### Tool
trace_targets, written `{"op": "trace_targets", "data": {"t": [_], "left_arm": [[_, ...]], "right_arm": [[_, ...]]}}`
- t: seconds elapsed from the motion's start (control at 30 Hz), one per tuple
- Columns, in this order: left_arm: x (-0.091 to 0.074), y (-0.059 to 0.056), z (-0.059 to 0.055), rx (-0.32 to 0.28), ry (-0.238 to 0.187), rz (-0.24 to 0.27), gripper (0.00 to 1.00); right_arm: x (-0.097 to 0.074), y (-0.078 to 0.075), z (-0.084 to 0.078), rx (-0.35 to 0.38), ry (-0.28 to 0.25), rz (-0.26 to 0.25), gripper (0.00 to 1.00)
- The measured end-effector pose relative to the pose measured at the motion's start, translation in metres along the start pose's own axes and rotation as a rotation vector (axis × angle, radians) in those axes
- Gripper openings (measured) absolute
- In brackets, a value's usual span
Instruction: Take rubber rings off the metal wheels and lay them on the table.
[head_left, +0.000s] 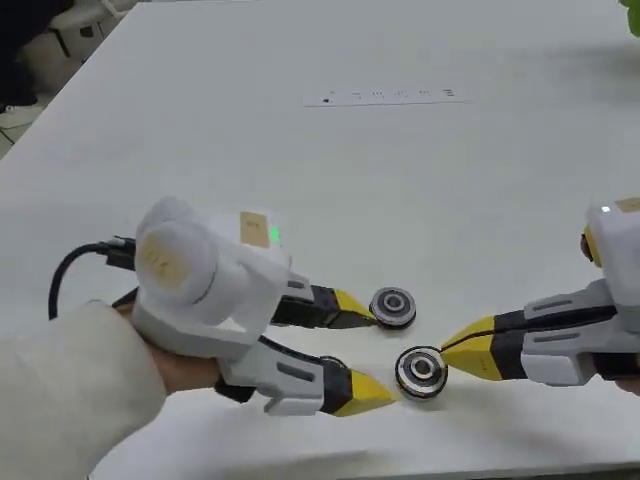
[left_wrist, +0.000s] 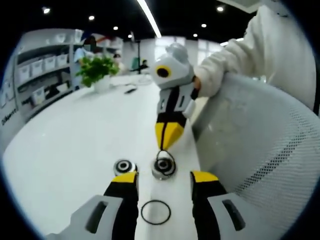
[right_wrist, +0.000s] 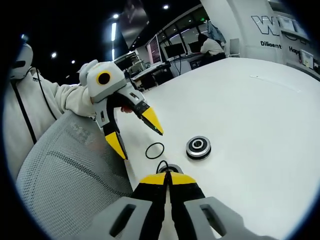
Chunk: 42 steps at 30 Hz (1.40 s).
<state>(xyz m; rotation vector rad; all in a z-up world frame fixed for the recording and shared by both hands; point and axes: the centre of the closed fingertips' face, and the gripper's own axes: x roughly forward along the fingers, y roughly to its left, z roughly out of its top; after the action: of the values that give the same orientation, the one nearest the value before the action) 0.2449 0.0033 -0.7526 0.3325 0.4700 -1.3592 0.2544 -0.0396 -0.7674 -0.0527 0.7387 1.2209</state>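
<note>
A white table (head_left: 400, 170), mesh chair (left_wrist: 265, 150) and shelves (left_wrist: 37, 75) sit under ceiling strip lights (left_wrist: 149, 17).

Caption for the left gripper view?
Right tool pinches the rubber ring on a wheel; a freed ring lies by the open left tool.

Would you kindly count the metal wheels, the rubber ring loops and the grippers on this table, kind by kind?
Round metal wheels: 2
Thin black rubber rings: 2, one flat on the white table, one pinched at the nearer wheel by shut jaws
Yellow-tipped grippers: 2, left gripper and right gripper
Total: 6
</note>
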Motion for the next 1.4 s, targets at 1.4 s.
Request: {"op": "trace_targets", "data": {"t": [1.4], "left_arm": [[-0.103, 0.011, -0.033, -0.143, -0.080, 0.249, 0.82]], "right_arm": [[0.007, 0.029, 0.067, -0.013, -0.088, 0.009, 0.00]]}}
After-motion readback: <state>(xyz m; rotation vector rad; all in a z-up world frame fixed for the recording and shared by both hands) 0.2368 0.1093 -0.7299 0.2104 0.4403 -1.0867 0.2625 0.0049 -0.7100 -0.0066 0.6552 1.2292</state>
